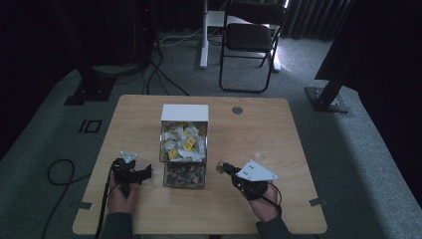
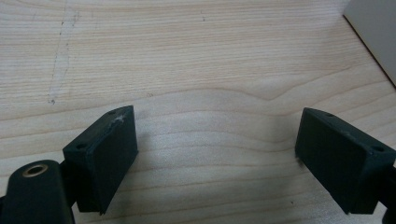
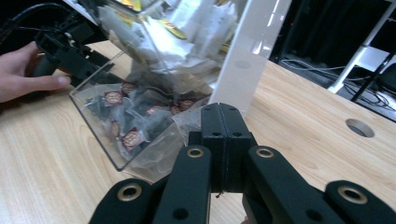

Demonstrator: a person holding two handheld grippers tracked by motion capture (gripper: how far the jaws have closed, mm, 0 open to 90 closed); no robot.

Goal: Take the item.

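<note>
Just right of the clear sachet box (image 1: pixel 183 174), the right gripper (image 1: pixel 220 166) has its jaws pressed together on what looks like a clear sachet (image 3: pixel 187 122), while the left gripper (image 2: pixel 215 154), jaws spread, rests on the box's far side.

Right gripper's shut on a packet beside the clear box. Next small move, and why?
Probably carry it toward the clear glass and release. The right gripper is shut on a clear packet, already outside the dispenser box; the left gripper rests open over bare table.
</note>
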